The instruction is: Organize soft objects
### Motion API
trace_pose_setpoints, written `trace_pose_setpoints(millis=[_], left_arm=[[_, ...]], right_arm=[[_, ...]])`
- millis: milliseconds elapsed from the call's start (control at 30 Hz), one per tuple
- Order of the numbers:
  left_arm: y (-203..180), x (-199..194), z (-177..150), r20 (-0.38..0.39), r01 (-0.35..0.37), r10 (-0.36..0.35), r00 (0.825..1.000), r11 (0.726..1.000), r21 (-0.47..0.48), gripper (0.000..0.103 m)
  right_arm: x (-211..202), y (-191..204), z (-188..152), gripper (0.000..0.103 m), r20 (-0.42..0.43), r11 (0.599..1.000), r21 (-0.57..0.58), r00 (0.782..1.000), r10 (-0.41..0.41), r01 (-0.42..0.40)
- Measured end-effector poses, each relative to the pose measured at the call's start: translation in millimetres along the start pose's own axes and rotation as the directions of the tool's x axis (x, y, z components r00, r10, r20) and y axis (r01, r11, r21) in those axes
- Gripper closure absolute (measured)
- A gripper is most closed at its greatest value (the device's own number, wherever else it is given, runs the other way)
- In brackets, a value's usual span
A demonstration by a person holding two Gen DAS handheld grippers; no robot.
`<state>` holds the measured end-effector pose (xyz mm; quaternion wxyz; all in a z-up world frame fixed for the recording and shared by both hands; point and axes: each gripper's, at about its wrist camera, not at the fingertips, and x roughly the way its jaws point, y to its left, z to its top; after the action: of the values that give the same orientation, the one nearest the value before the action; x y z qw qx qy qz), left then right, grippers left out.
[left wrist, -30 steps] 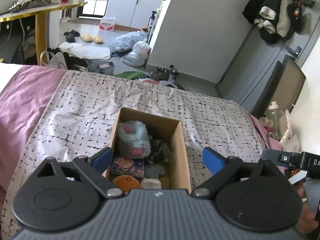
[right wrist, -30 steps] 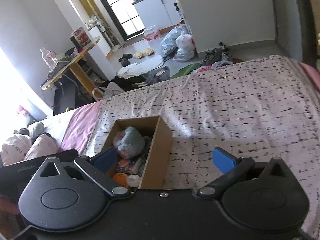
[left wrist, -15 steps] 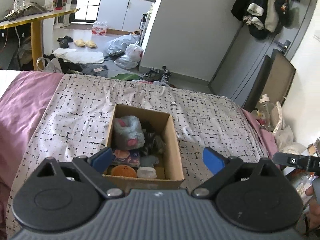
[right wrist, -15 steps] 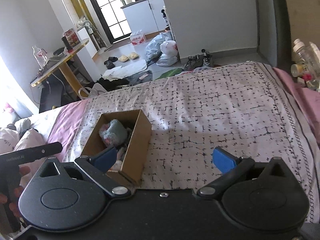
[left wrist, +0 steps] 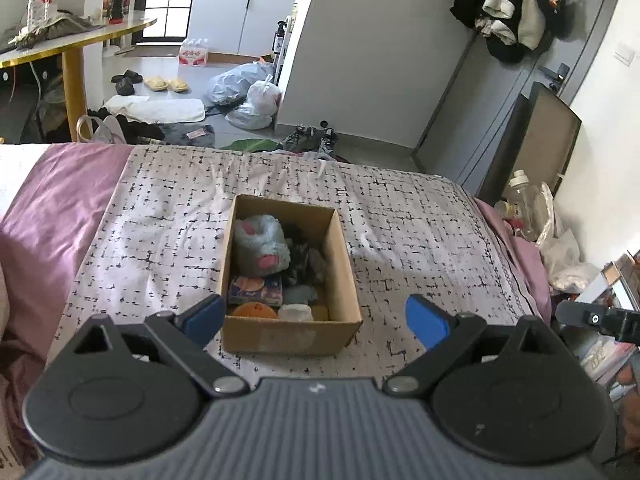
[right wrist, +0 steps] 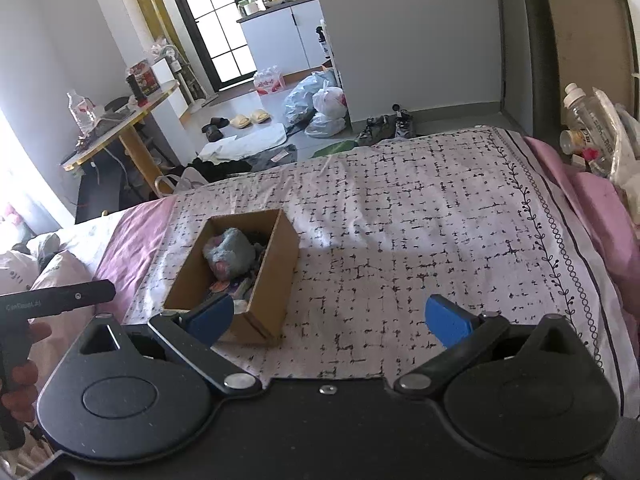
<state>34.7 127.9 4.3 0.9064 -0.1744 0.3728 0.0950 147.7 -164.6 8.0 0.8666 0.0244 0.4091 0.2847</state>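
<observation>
Grey walls, pale floor (left wrist: 224, 68) — yellow-legged table (left wrist: 72, 40), bright paned window (right wrist: 216, 20), white cabinets (left wrist: 240, 12).
</observation>
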Motion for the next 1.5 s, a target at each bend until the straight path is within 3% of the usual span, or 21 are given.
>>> trace_pose_setpoints(millis=[267,700,1500], left_arm=[[-2,-17,-4,-0.052,-0.028,0.028,0.998,1.0,0.003,0.007],[-20,-46,-6,-0.035,-0.016,0.018,0.999,0.998,0.06,0.007],[-31,-47,-17,-0.058,-0.021,0.025,0.998,0.997,0.076,0.007]], right_arm=[[-18,10,-9,0.0,0.009,1.0,-0.001,1.0,-0.007,0.007],[-39,5,-15,0.0,0.023,1.0,0.002,0.999,-0.028,0.028],[-51,3,-24,0.0,0.047,0.999,-0.035,0.998,-0.037,0.038]])
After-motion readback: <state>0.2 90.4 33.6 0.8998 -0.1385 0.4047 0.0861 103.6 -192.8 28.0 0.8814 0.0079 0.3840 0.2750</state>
